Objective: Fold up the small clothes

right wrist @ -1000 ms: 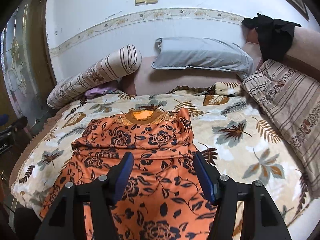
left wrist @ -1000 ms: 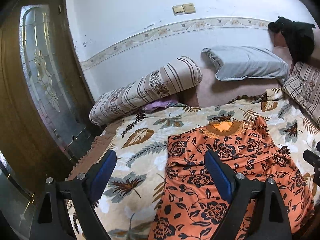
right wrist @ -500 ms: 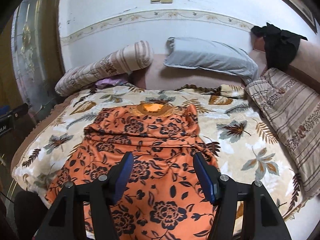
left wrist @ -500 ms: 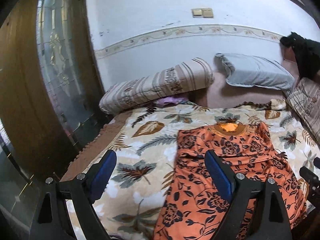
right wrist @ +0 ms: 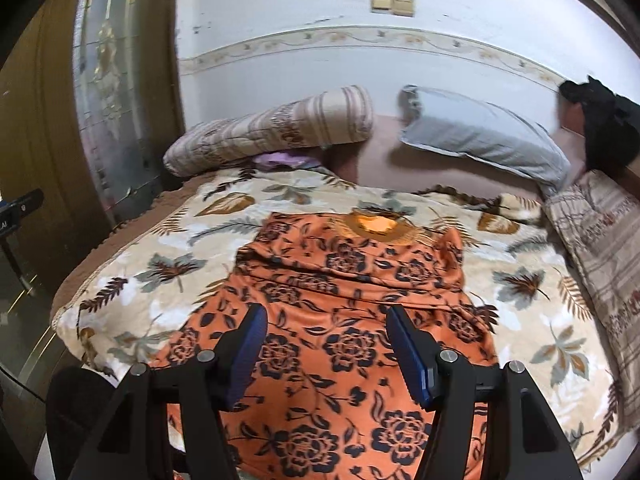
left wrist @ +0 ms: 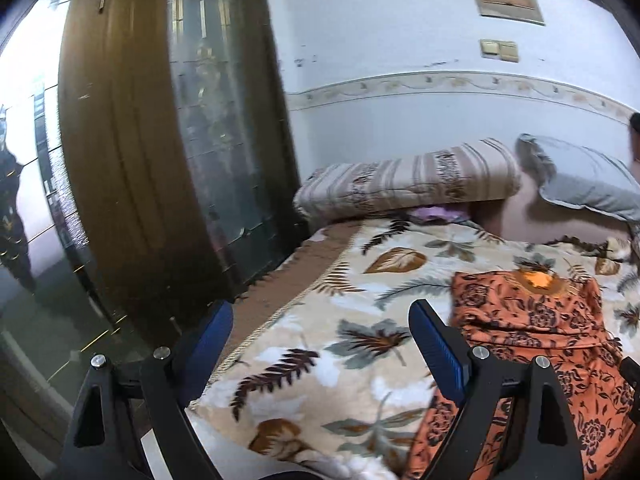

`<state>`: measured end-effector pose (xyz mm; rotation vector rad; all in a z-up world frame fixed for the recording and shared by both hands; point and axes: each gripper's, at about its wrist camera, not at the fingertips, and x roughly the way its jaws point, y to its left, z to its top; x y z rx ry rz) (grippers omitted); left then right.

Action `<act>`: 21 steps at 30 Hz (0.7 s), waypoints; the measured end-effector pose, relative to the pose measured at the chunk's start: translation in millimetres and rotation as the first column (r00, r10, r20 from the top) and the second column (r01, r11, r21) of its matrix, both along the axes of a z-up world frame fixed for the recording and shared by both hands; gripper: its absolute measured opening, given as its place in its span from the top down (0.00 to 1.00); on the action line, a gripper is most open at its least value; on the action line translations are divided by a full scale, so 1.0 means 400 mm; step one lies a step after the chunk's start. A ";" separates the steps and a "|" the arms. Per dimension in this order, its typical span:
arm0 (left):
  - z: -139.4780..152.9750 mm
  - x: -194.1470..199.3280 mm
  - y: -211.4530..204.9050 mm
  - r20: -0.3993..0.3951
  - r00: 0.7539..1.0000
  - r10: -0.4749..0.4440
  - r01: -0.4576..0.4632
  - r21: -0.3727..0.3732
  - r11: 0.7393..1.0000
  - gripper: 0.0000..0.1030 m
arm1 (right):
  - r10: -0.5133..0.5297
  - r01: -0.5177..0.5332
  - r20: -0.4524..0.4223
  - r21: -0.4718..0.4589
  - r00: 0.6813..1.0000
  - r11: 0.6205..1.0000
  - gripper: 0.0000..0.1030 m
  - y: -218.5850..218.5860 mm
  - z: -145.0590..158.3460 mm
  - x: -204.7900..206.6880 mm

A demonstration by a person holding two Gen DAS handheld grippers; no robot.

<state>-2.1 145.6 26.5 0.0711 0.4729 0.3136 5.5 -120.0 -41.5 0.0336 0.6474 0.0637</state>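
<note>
A bed [right wrist: 532, 320] fills most of both views, covered by a cream blanket [right wrist: 136, 280] printed with brown and grey leaves. To its left stands a tall wooden door [left wrist: 132, 160] with a frosted glass panel. On the middle of the blanket lies an orange dress [right wrist: 344, 320] with a black flower print, spread flat with its neckline toward the head of the bed and a crease running across its upper part; its lower end reaches the near edge of the bed. At the head of the bed a striped bolster [right wrist: 280, 128] lies beside a grey pillow [right wrist: 480, 136], with a second striped cushion [right wrist: 600, 240] along the right side and a black garment [right wrist: 604, 120] draped above it.

The right gripper [right wrist: 324, 344] hangs over the lower half of the dress, its blue-padded jaws apart with only cloth seen beyond them, not touching it. The left gripper [left wrist: 320, 344] hangs over the left edge of the bed, just left of the dress, its jaws wide apart and empty, with bare blanket between them.
</note>
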 end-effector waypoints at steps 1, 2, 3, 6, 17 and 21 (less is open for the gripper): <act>0.000 -0.005 0.009 0.001 1.000 0.008 -0.008 -0.001 1.000 0.13 | 0.010 -0.010 0.001 -0.003 1.000 1.000 0.36 0.011 0.002 0.000; 0.000 -0.010 0.020 0.001 1.000 0.016 -0.016 -0.004 1.000 0.13 | 0.019 -0.019 0.003 -0.005 1.000 1.000 0.36 0.021 0.004 -0.002; 0.001 -0.015 0.031 0.000 1.000 0.022 -0.022 -0.007 1.000 0.13 | 0.023 -0.023 0.005 -0.007 1.000 1.000 0.36 0.026 0.005 -0.002; 0.004 -0.031 0.052 0.006 0.999 0.037 -0.037 -0.006 0.999 0.13 | 0.037 -0.037 0.010 -0.015 0.999 0.999 0.36 0.043 0.013 -0.007; 0.049 -0.095 0.087 0.058 0.997 0.060 -0.060 -0.001 0.998 0.13 | 0.051 -0.050 0.043 -0.023 0.998 0.998 0.36 0.062 0.060 -0.042; 0.072 -0.126 0.096 0.083 0.994 0.067 -0.068 0.004 0.998 0.13 | 0.057 -0.056 0.058 -0.022 0.997 0.998 0.36 0.070 0.078 -0.057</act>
